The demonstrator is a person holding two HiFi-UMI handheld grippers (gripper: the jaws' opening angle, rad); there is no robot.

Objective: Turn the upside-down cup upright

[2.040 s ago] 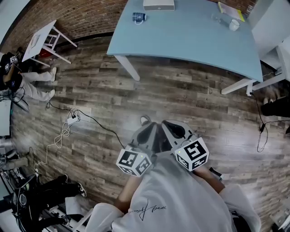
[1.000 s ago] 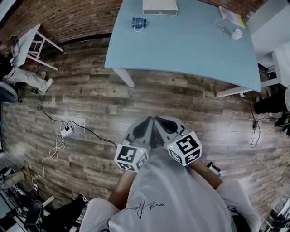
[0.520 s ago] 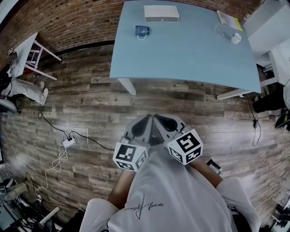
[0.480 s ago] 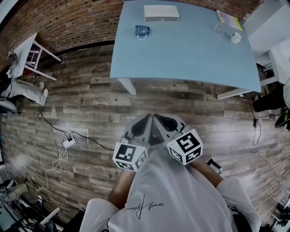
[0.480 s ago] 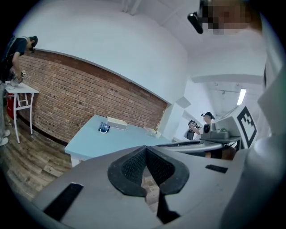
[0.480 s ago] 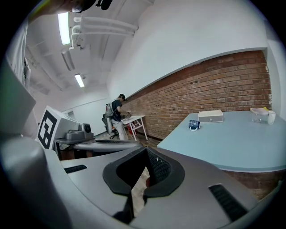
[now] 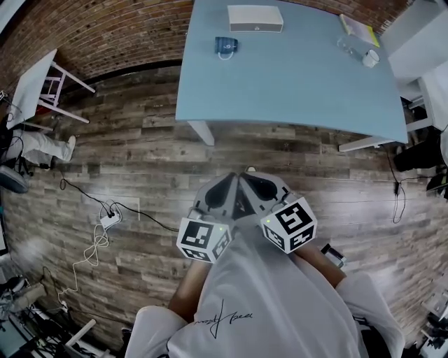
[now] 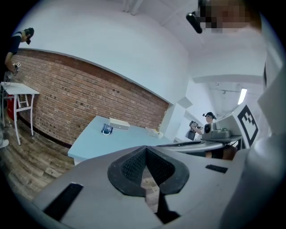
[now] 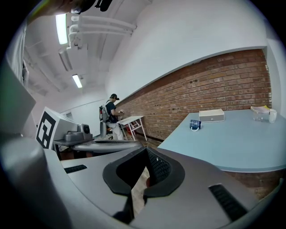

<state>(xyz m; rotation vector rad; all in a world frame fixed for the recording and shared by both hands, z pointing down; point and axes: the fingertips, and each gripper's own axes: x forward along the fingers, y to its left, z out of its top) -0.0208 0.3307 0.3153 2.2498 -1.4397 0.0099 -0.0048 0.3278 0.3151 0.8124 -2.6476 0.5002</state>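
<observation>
A blue cup (image 7: 225, 45) with a handle stands on the far left part of the light blue table (image 7: 294, 77); from here I cannot tell which way up it is. It also shows small in the left gripper view as the cup (image 8: 106, 129) and in the right gripper view as the cup (image 9: 195, 125). Both grippers are held close to my chest, well short of the table, over the wooden floor. My left gripper (image 7: 221, 190) is shut with nothing in it, tips touching (image 8: 145, 151). My right gripper (image 7: 253, 187) is shut and empty too (image 9: 145, 152).
A white box (image 7: 255, 17) lies behind the cup. A clear glass (image 7: 350, 46), a white cup (image 7: 369, 59) and a yellow book (image 7: 359, 26) sit at the table's far right. A small white table (image 7: 31, 77) and a floor cable with power strip (image 7: 108, 218) are at left.
The table and cup have slid slightly lower and rightward in the head view as I moved. The seated person at left has dropped mostly out of sight. Both grippers stay shut together.
</observation>
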